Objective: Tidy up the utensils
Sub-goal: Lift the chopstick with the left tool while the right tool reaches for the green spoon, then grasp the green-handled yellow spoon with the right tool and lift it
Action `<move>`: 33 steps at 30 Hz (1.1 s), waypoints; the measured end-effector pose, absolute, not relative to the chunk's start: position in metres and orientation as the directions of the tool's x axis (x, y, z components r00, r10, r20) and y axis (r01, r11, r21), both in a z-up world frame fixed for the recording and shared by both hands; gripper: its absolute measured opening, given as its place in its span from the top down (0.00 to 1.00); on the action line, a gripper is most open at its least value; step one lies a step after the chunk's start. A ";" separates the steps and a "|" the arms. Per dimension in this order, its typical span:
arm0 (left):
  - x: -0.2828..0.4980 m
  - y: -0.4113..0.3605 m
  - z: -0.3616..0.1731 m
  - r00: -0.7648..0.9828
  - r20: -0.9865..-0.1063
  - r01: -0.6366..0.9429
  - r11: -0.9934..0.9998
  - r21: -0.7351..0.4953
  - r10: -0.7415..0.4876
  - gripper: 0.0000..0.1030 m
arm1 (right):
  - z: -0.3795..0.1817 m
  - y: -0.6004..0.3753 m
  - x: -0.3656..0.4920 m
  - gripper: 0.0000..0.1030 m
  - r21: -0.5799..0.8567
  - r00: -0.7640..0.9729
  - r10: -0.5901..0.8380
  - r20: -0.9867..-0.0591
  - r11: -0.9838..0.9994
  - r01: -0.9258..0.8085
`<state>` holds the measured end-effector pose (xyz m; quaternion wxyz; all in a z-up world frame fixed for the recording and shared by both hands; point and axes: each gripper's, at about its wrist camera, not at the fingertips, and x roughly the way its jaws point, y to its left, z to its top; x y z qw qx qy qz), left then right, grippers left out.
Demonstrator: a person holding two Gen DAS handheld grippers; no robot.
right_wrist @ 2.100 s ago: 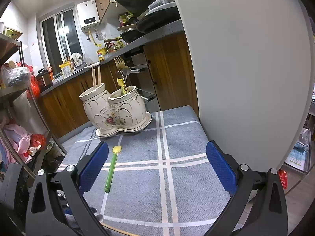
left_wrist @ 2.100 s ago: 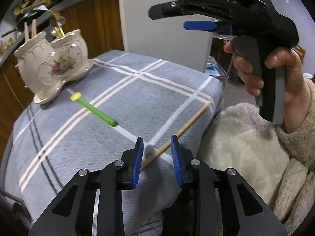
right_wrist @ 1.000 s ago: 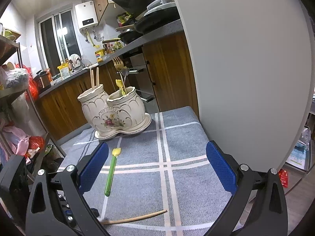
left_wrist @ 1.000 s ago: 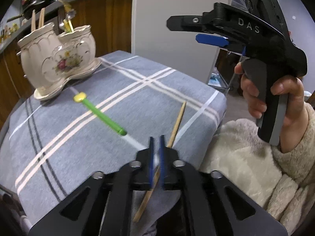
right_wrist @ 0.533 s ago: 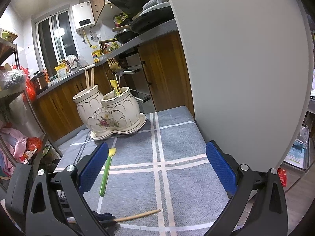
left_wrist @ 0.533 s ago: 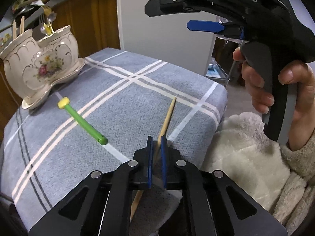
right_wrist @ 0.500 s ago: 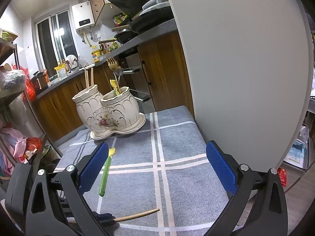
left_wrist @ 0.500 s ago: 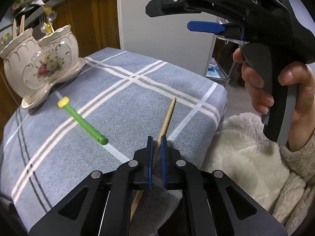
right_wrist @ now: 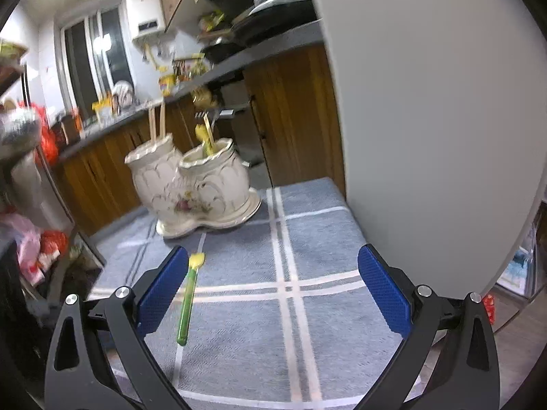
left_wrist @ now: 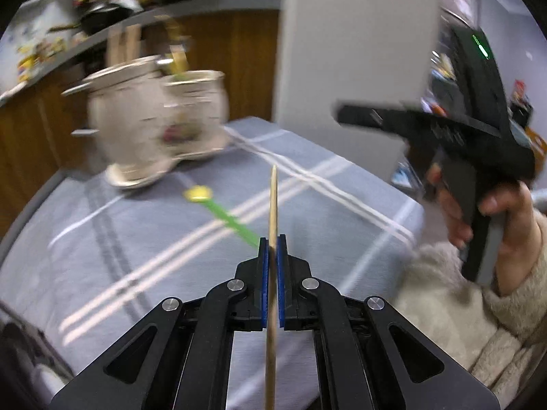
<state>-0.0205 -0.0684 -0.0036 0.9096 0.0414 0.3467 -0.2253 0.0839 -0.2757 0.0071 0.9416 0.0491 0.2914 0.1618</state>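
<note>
Wooden chopstick (left_wrist: 272, 205) pinched mid-length in left gripper (left_wrist: 272, 249) — light, stiff, prone to pivoting. Right gripper (right_wrist: 273, 290) spread wide, empty. Green spoon (right_wrist: 187, 302) on surface — best taken mid-handle.

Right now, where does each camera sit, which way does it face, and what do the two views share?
Left wrist: on the left gripper, looking down along its jaws, shut on a chopstick, across the cloth to the holder; the right hand shows with its gripper.
Right wrist: on the right gripper, jaws open and empty, facing the holder and kitchen counter; no hand shows.
Shared: holder, cloth, green spoon.
</note>
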 end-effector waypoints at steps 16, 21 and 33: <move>0.015 -0.004 -0.025 0.668 -0.707 0.214 0.970 -0.117 -0.233 0.95 | -0.037 -0.145 0.120 0.71 0.042 0.486 0.345 -0.803 0.847 -0.531; 0.016 -0.010 -0.028 0.625 -0.749 0.238 0.968 -0.084 -0.219 0.95 | -0.047 -0.144 0.134 0.76 0.065 0.419 0.330 -0.846 0.844 -0.533; 0.024 -0.017 -0.029 0.500 -0.838 0.333 0.942 -0.047 -0.219 0.80 | -0.050 -0.127 0.140 0.81 -0.004 0.375 0.290 -0.880 0.787 -0.617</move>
